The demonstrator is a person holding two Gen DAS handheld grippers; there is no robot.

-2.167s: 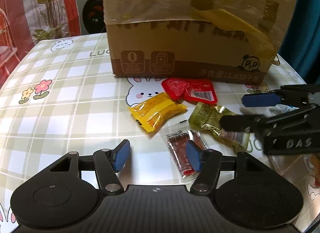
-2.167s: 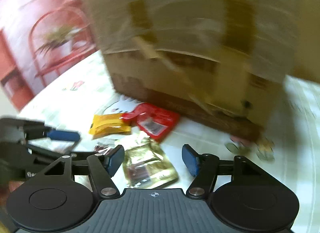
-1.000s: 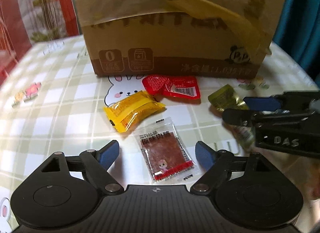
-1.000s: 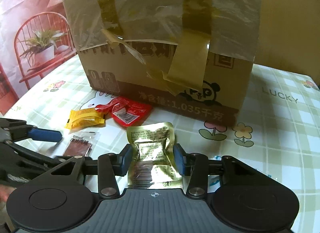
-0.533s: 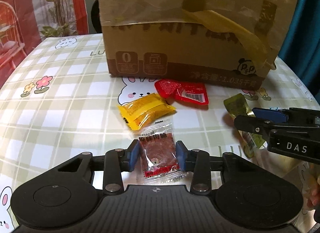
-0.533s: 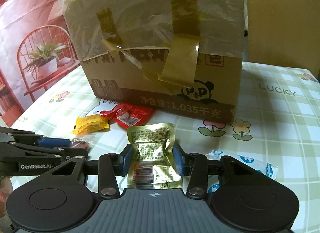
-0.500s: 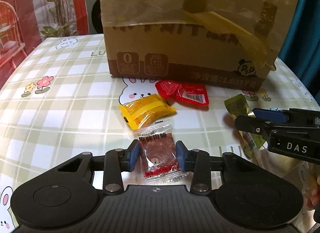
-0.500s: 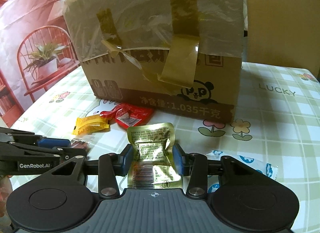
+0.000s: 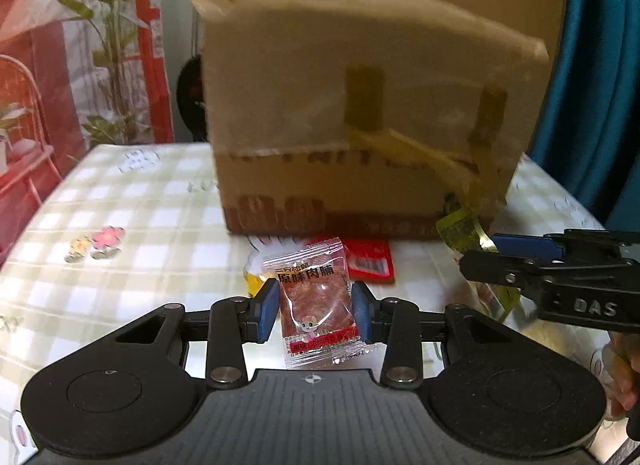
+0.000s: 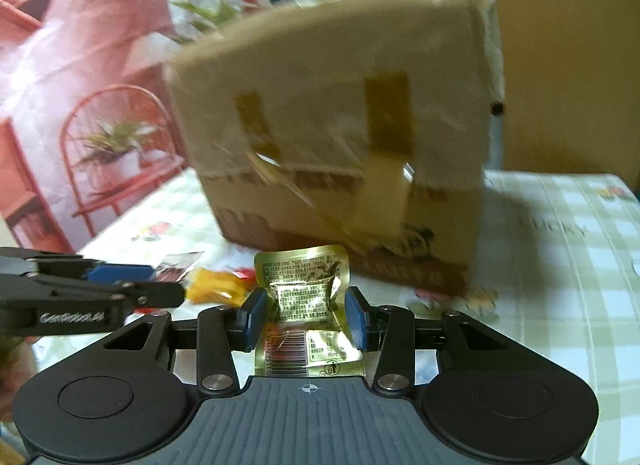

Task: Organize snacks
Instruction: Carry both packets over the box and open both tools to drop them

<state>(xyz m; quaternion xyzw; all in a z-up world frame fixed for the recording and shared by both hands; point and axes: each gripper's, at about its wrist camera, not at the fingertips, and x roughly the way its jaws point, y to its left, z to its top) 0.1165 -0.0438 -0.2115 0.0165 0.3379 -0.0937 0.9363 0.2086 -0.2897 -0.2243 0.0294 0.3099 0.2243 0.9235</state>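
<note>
**2 packets up off the table**

My left gripper (image 9: 316, 307) has just clamped onto the clear jerky packet (image 9: 316, 301); my right gripper (image 10: 306, 317) grips the gold packet (image 10: 306, 297). Both have lifted since a second ago, facing the cardboard box (image 9: 360, 125), probably their destination.

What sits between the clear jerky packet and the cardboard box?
In the left wrist view, a red foil packet and a yellow wrapped snack lie on the checked tablecloth.

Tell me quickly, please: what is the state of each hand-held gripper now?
Left hand-held gripper: closed on the clear plastic packet of reddish dried meat.
Right hand-held gripper: closed on the crinkled gold foil snack packet.
</note>
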